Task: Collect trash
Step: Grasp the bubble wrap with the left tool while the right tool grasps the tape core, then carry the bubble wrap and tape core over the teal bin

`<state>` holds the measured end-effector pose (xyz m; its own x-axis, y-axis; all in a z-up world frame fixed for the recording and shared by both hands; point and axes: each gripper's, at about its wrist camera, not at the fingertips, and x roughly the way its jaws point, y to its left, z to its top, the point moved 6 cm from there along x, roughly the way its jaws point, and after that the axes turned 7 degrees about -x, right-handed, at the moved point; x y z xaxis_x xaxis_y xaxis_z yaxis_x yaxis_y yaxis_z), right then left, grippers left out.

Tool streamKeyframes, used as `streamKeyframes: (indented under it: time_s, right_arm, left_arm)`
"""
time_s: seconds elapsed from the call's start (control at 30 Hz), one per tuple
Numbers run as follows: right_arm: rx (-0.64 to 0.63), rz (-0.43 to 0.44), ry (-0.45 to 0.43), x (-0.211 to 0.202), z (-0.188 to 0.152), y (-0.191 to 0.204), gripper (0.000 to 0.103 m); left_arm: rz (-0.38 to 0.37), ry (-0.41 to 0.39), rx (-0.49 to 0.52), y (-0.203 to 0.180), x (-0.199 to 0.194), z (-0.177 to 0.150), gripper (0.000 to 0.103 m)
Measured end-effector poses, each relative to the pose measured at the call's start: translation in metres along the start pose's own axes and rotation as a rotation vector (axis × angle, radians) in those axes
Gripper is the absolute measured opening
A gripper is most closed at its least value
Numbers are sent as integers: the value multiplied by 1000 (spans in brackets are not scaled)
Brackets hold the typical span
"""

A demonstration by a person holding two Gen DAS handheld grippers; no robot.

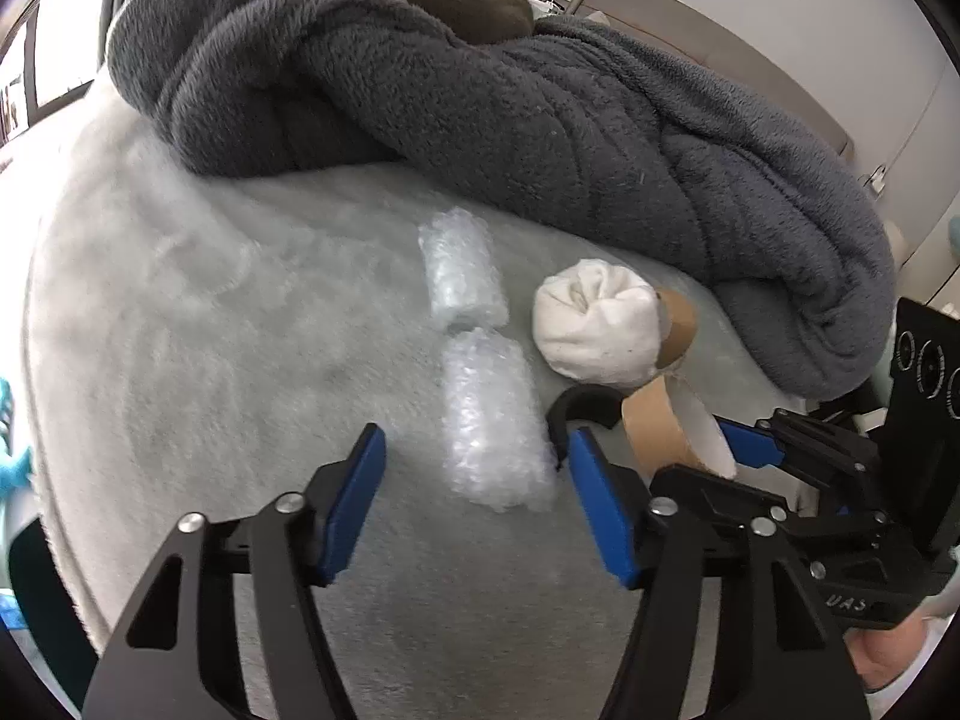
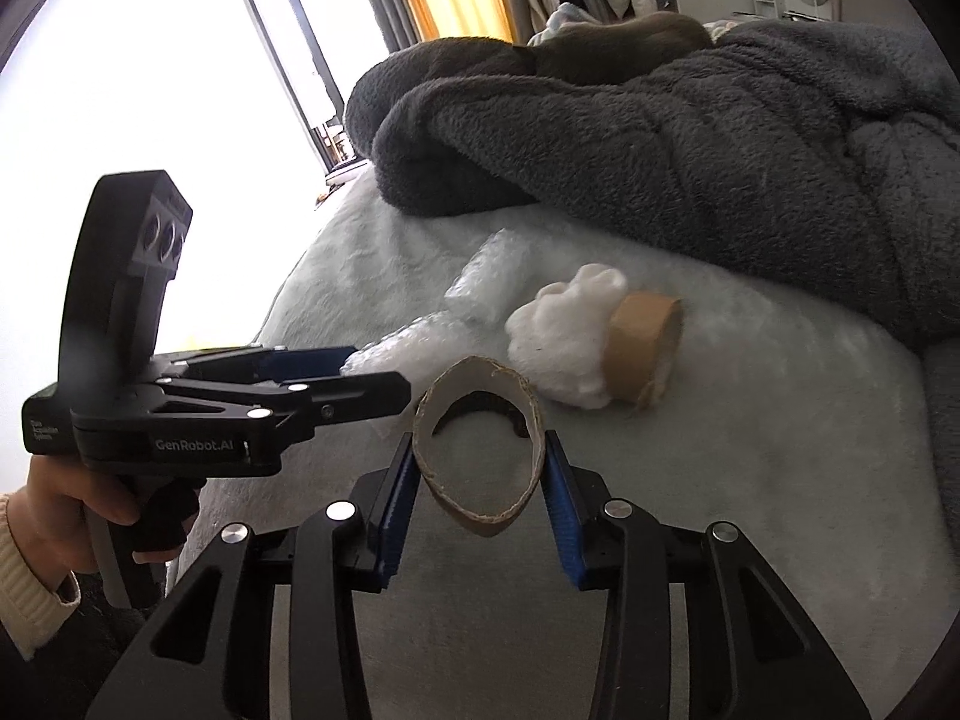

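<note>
The right claw point(image 2: 479, 483) is clamped on a cardboard ring point(image 2: 480, 450), its blue pads pressing the two sides so that the ring has bowed into an oval; that squash suggests thin, light card that yields easily, so a firmer squeeze would likely crease it, while the rough, frayed edge should give the pads friction enough. The left claw point(image 1: 474, 501) hangs with its jaws apart on either side of the near bubble-wrap roll point(image 1: 495, 420), pads not touching it. That roll lies on the pale, fluffy bed cover point(image 1: 210, 330), end to end with a second roll point(image 1: 459, 273) just beyond it. Both look like clear, crinkled film wound loosely: very light, springy and rather slick, probably best taken across the middle of the cylinder, where the layers can compress without the roll squirting out endwise. Beside them sits a white wad point(image 1: 597, 330) of soft cloth or tissue, stuffed into another ring point(image 1: 678, 324); judged by its folds it is limp and would hold best by pinching the bulging white end, or the card band if the two are to go together. A dark, thick fleece blanket point(image 1: 540, 108) is heaped behind, and a curved black piece point(image 1: 585, 405) lies by the held ring; what it is cannot be told.
</note>
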<state>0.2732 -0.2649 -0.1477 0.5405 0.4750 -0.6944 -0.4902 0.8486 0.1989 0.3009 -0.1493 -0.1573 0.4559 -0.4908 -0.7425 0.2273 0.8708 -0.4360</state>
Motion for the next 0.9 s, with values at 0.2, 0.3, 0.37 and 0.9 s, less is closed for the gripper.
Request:
streamKeyframes:
  time_s: [0.2, 0.3, 0.37, 0.9]
  right_arm:
    - [28, 2, -18, -6, 3, -8, 41]
    - [35, 4, -36, -11, 8, -7, 41]
    - [34, 3, -44, -12, 11, -6, 41]
    - [10, 7, -73, -1, 45, 15, 41]
  left_arm:
    - [0, 9, -6, 0, 1, -2, 43]
    - [-5, 8, 7, -1, -1, -4, 37]
    - [-5, -1, 18, -2, -4, -4, 37]
    - [122, -100, 164, 17, -44, -4, 37]
